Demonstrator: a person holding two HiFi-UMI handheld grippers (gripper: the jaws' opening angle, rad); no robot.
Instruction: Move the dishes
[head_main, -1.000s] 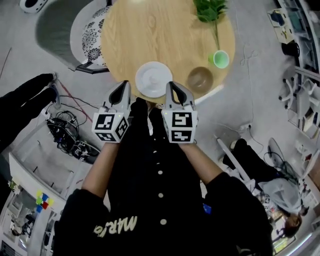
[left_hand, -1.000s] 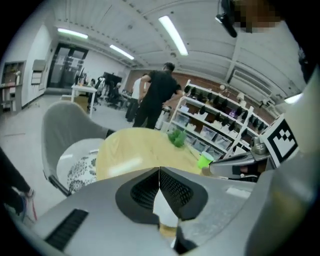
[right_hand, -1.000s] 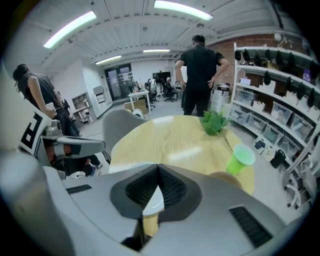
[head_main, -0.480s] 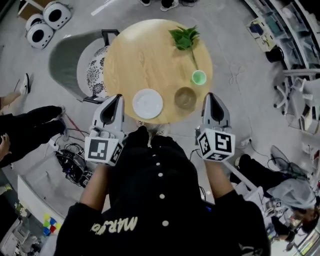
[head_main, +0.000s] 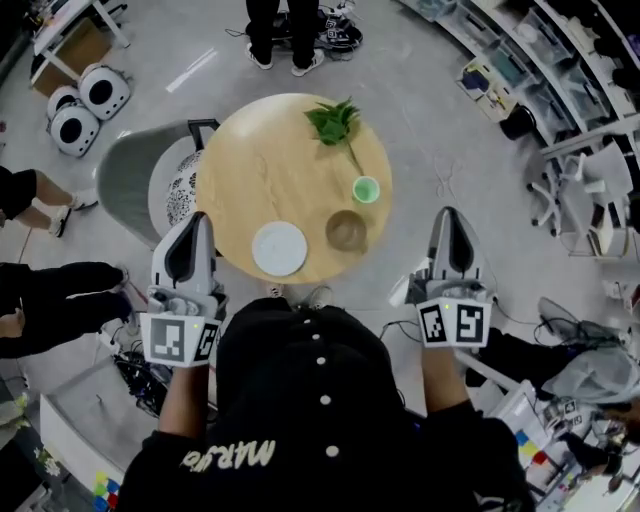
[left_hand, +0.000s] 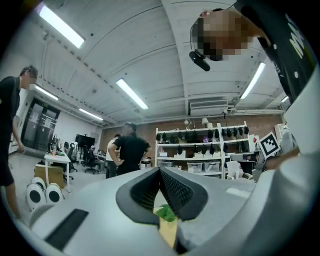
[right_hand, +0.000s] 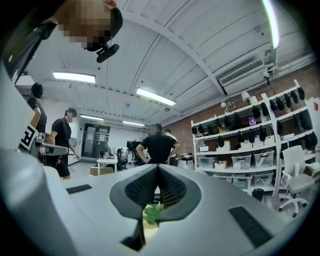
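Both grippers are closed and hold nothing. The left gripper (head_main: 199, 220) has its two jaws pressed together at the tips, and so has the right gripper (head_main: 452, 216). In each gripper view the black pads meet, and only a bit of green leaf and wood shows far behind, below them.

The dishes lie on the round table (head_main: 270, 170). The plate (head_main: 279, 248) and the bowl (head_main: 346, 231) stand side by side at the edge nearest to the person, close together but, as far as I can see, not touching. They are between the two grippers and lower than them. The plate is nearer to the left gripper, just to its right. The bowl is on the side of the right gripper, but well apart from it. A green cup (head_main: 366, 189) stands just behind the bowl, and a plant (head_main: 333, 122) lies further back.

About the step, I judge that no dish is in hand now. This scene fits two stages: the dishes wait at this edge to be taken, or they were set here and the grippers are free again. The pictures do not decide between them. Any new grip would call for jaws that open first, and for a gripper that comes down and inward to a rim, because both point level, outside the table edge.
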